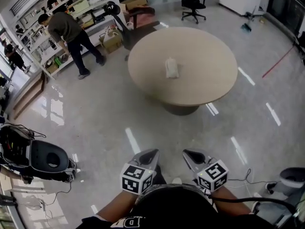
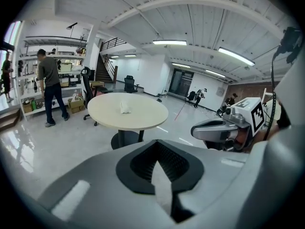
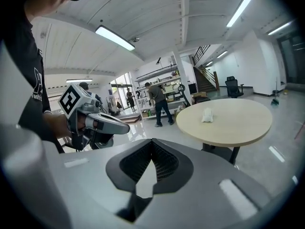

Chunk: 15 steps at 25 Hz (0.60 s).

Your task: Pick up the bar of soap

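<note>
The bar of soap [image 1: 171, 68], a small white wrapped packet, lies near the middle of a round beige table [image 1: 205, 66] well ahead of me. Both grippers are held low in front of my body, far short of the table. The left gripper [image 1: 151, 152] and the right gripper [image 1: 188, 153] point toward the table side by side, each shut with nothing between its pads. In the left gripper view the soap [image 2: 125, 108] sits on the table [image 2: 143, 116] far beyond the left gripper [image 2: 159, 168]. The right gripper view shows the soap [image 3: 207, 114] beyond the right gripper [image 3: 152, 163].
A person [image 1: 66, 30] stands at the shelving [image 1: 76, 8] at the far left, with a cardboard box [image 1: 112, 42] nearby. An office chair [image 1: 191, 1] stands behind the table. A black seat-like device [image 1: 45, 159] with cables is at my left, a bin [image 1: 293, 178] at my right.
</note>
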Available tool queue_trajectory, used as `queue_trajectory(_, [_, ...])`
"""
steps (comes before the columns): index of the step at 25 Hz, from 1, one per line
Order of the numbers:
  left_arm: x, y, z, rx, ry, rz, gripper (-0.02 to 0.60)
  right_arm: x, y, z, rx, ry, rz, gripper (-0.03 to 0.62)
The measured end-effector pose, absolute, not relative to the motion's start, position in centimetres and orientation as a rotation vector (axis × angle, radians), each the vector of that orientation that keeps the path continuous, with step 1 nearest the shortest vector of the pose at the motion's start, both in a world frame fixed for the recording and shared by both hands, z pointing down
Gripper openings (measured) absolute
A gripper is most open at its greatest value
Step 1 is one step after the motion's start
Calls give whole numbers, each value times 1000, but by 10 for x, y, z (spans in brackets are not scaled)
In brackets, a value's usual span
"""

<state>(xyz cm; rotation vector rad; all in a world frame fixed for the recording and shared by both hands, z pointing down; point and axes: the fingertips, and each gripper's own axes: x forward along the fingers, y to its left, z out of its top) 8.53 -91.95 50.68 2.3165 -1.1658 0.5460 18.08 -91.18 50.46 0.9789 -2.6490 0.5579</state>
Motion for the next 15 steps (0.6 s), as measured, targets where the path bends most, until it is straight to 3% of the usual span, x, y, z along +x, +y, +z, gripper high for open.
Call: queue_trajectory(15, [21,-1169,507,2438,-1026,556,8,130,-1137,506,1253,-2529,589,6])
